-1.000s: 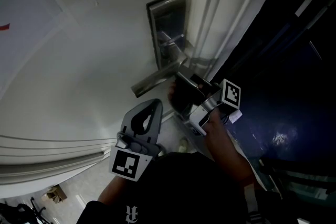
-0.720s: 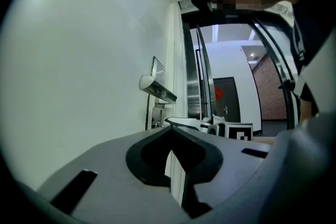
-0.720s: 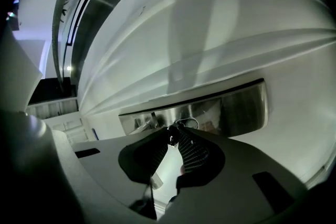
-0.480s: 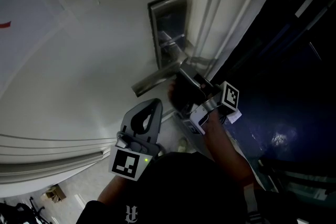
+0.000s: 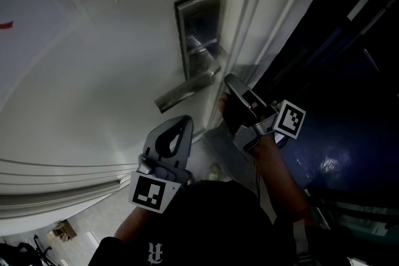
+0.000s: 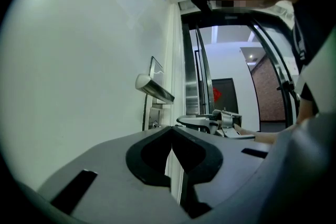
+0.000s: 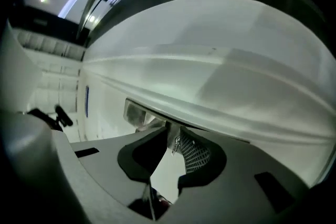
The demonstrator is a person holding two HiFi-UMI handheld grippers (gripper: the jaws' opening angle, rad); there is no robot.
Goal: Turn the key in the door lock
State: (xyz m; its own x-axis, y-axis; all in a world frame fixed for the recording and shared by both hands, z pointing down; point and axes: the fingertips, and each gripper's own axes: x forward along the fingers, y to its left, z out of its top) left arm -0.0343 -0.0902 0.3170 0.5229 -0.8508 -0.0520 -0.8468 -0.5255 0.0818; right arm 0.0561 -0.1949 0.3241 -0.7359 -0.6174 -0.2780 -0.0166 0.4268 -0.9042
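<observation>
The white door carries a steel lock plate [image 5: 198,34] with a lever handle [image 5: 186,90]; the handle's end also shows in the right gripper view [image 7: 137,113]. In the left gripper view the keyhole [image 6: 153,124] sits under the handle [image 6: 153,88]. My right gripper [image 5: 230,80] is shut and hangs just right of the handle's base, by the door's edge. A small metal piece [image 7: 177,140] shows at its tips; I cannot tell if it is held. My left gripper [image 5: 185,124] is shut on nothing and stays lower, pointing up along the door.
The door frame [image 5: 252,22] runs beside the lock, with a dark opening [image 5: 336,71] to its right. Pale floor [image 5: 81,221] shows below the door. A glass doorway and corridor [image 6: 231,86] lie beyond in the left gripper view.
My right gripper has drawn back from under the lever handle, down and to the right towards the door's edge. The left gripper has not moved.
</observation>
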